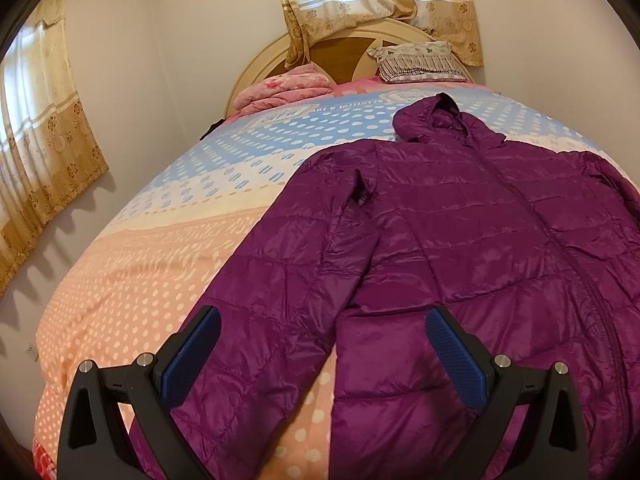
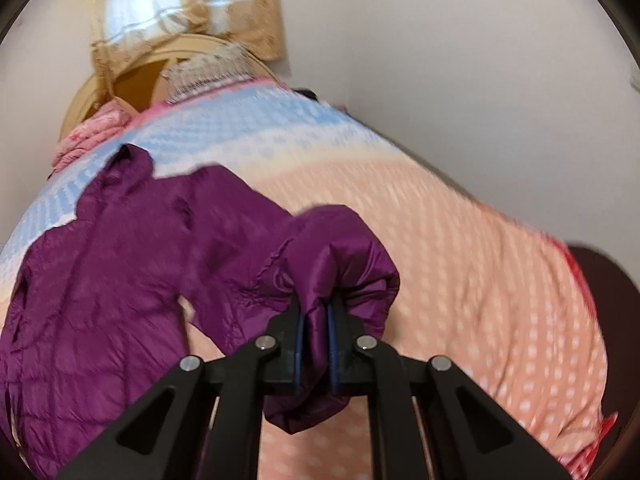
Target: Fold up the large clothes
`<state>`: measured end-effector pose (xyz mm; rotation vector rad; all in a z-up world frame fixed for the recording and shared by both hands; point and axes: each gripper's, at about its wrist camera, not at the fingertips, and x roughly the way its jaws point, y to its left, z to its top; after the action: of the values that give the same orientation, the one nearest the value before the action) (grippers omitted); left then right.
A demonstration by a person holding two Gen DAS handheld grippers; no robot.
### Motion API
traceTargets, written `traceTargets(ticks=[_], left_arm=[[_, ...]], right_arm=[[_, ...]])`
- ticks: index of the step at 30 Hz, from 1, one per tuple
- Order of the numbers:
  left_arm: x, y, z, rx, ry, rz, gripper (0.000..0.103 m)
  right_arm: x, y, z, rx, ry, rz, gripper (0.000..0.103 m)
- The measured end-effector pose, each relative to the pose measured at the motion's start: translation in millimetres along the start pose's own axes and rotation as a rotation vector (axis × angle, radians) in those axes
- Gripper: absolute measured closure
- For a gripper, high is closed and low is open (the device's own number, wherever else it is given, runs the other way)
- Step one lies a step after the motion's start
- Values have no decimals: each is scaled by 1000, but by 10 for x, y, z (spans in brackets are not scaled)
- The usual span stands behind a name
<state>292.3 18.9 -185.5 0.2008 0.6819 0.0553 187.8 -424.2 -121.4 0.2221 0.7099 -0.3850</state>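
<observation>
Only readable print is on the bedsheet (image 1: 280, 148), in the left wrist view, in the blue band near the headboard end, about 12 o'clock from frame centre. White caps run upside down to the camera. One line reads approx. "BEAUTIFUL & LOV…" and gets cut off by the jacket (image 1: 480, 232) hood at its 11 o'clock. A boxed white patch at 9 o'clock from that line holds bigger letters, too warped to read w/ certainty. Right wrist view: sheet too blurred, no text legible. No labels or brands legible on anything else.
</observation>
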Motion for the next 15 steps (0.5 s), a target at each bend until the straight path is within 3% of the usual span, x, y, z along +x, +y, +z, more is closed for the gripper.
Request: traceTargets(ticks=[8, 15], left_arm=[[88, 74, 12, 13, 11, 17, 1], [224, 194, 37, 9, 30, 33, 1]], right_arm=[[-56, 947, 145, -147, -57, 128, 92], [102, 1677, 33, -267, -53, 210, 92]])
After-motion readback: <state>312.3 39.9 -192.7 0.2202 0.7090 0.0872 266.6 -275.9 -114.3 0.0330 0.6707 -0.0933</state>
